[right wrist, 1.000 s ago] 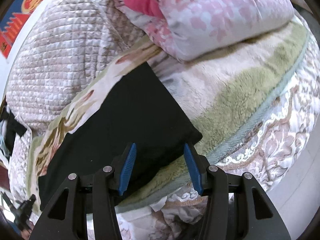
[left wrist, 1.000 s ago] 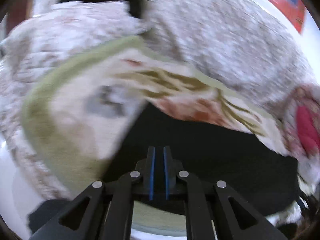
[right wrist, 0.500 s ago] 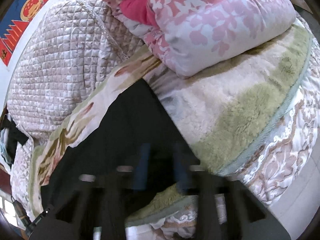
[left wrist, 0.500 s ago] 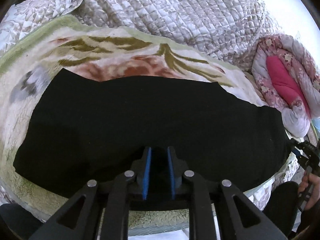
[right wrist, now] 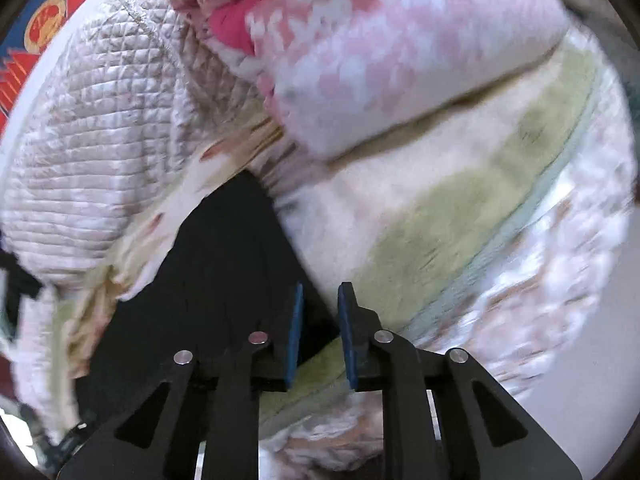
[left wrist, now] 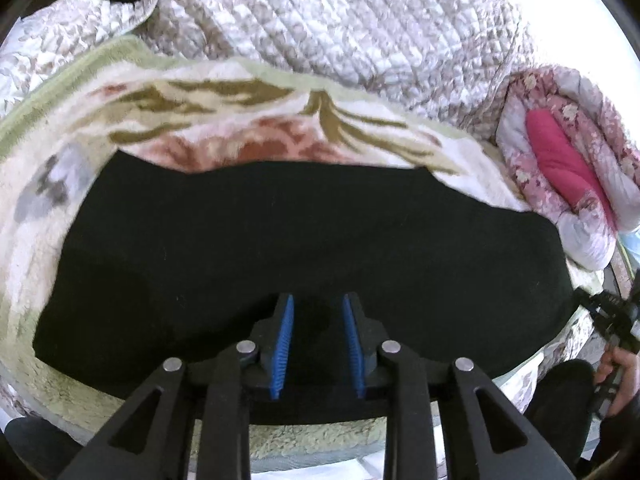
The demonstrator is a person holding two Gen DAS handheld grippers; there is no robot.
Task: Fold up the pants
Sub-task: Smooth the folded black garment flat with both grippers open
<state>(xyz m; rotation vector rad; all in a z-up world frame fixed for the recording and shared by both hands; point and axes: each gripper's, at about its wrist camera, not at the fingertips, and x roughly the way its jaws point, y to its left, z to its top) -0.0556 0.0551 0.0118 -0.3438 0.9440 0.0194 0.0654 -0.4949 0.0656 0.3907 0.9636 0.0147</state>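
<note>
Flat on the fleece blanket [left wrist: 240, 120], black pants [left wrist: 280, 240] await folding; left gripper [left wrist: 318, 344] parted over near edge, right gripper [right wrist: 318, 336] narrowly parted at their right corner.

place: home bedroom | evidence: quilted bedspread [left wrist: 340, 20], plush floral blanket [left wrist: 240, 120], rolled pink duvet [right wrist: 400, 60]

Pants [left wrist: 304, 236] flat on blanket [left wrist: 224, 120]; quilt [left wrist: 340, 20] behind; rolled bedding [left wrist: 560, 160] at right.
</note>
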